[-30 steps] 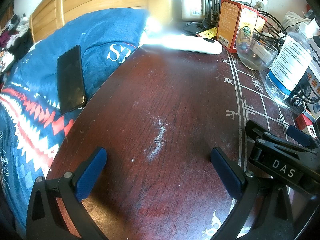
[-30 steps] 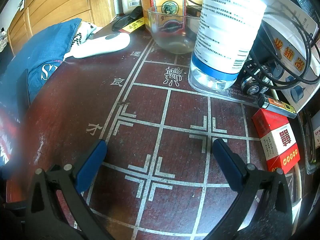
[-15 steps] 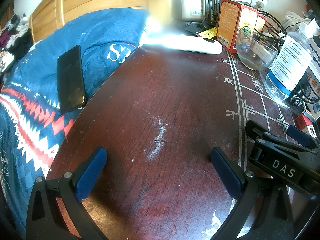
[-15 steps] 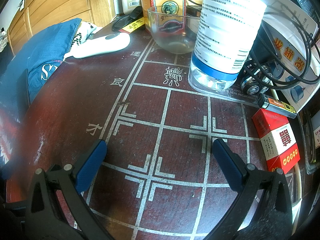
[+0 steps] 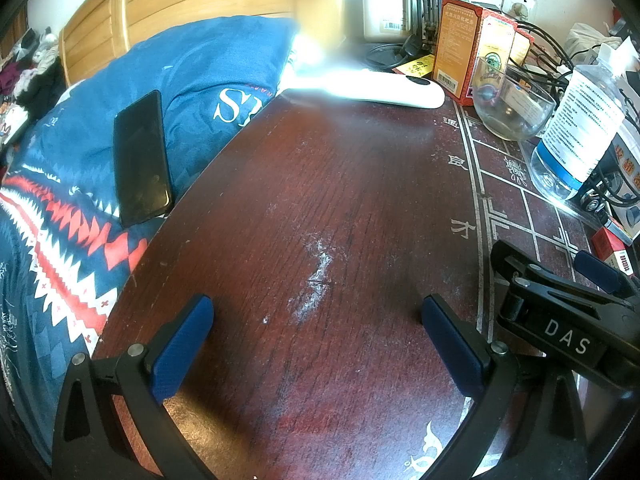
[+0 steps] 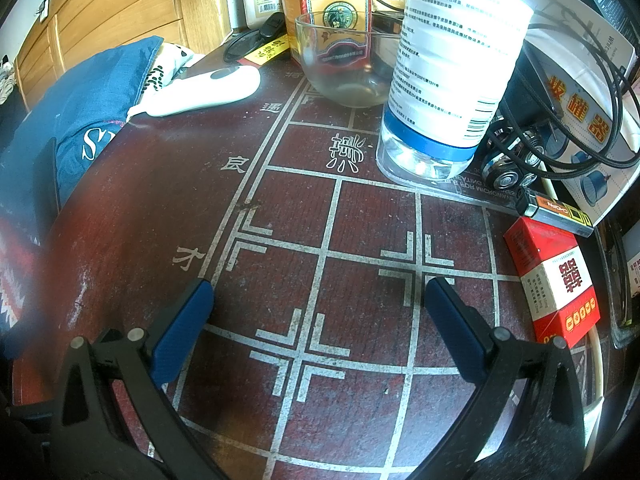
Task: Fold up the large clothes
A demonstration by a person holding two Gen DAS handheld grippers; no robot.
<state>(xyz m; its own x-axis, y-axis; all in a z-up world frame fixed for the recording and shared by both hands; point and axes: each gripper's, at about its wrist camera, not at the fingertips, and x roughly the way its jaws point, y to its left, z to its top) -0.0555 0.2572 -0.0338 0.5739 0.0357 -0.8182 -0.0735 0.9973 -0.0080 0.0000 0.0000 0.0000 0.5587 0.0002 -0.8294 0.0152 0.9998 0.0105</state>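
A blue cloth (image 5: 192, 72) with white letters and a red-and-white zigzag band lies on the bed left of the dark red table (image 5: 320, 200); it shows again at the left edge as blue cloth (image 6: 80, 100). My left gripper (image 5: 316, 320) hovers open over the bare tabletop, nothing between its blue pads. My right gripper (image 6: 318, 304) is open above the painted white grid lines on the table, also holding nothing. The right gripper's black body (image 5: 560, 320) appears at the right of the left wrist view. No large garment lies on the table.
A black phone (image 5: 140, 160) rests on the blue cloth. A white remote-like device (image 6: 204, 92), glass bowl (image 6: 344, 60), big water bottle (image 6: 452, 72), red cigarette pack (image 6: 556, 280), boxes and cables crowd the table's far and right sides. Wooden headboard (image 5: 180, 4) behind.
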